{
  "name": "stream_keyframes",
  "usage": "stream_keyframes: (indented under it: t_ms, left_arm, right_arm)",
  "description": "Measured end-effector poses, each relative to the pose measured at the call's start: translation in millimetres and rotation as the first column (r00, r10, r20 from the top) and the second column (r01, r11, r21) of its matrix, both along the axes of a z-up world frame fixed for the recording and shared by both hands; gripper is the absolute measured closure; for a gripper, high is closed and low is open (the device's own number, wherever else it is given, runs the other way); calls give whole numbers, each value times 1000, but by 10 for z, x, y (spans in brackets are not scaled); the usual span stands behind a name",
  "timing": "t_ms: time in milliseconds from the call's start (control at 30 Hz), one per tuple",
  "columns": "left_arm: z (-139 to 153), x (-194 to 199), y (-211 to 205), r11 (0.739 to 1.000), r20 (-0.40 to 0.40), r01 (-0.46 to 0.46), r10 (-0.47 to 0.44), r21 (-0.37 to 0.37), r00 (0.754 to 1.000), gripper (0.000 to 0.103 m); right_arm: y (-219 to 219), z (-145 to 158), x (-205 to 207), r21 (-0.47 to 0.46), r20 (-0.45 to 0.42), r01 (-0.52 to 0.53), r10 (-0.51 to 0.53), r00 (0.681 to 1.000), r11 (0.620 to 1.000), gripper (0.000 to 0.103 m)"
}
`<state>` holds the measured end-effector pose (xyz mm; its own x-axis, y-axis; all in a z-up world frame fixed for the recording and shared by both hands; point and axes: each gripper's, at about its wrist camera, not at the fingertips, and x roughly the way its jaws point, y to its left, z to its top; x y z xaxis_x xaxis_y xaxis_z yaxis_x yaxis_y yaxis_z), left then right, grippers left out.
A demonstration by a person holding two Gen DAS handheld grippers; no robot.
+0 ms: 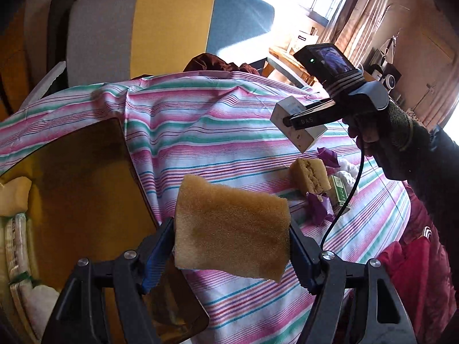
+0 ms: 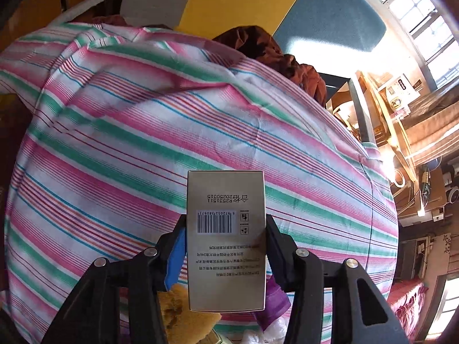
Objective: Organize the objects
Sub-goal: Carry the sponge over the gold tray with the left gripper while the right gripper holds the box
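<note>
Both grippers grip sth above the striped cloth [image 2: 143, 132]: left gripper [image 1: 232, 246] pinches a sponge [image 1: 229, 229], right gripper [image 2: 225, 246] clamps a small box [image 2: 225, 240], amber bin [image 1: 83, 189] contents unclear.

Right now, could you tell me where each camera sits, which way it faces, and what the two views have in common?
Left wrist: sits on the left gripper, looking down its jaws, closed on a sponge, across the striped cloth; the gloved hand and right gripper show.
Right wrist: sits on the right gripper, looking steeply down at the cloth; its jaws clamp a small box; no hand shows.
Shared: the cloth, the box, the striped chair back.
</note>
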<state>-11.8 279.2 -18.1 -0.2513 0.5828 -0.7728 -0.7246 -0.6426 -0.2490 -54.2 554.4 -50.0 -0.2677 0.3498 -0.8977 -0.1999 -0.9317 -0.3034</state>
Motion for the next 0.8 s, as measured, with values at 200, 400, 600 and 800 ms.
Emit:
stream_keyframes:
  t_ms: [200,400,600,800]
  left_arm:
    - [71,8,-278,998,-16,-59,60,19,998,29]
    - [111,-19,-683,989,-58,-151,151,9,987,29]
    - [146,-49,-1111,963,-121,-269,267,1,956,29]
    - [149,-16,-1416,931,-164,-364,358,-7,919,29]
  right_arm:
    - [-472,294,145,-188,-128,-21,-3,992,982,53]
    - [-1135,-8,463,-322,-135,-9,-36,990,947,52]
    - [-1427,-306,765,-315,-140,42,-90,986,948,53]
    - [-1358,-379,898,-348,-217,76,-159,963,934,53]
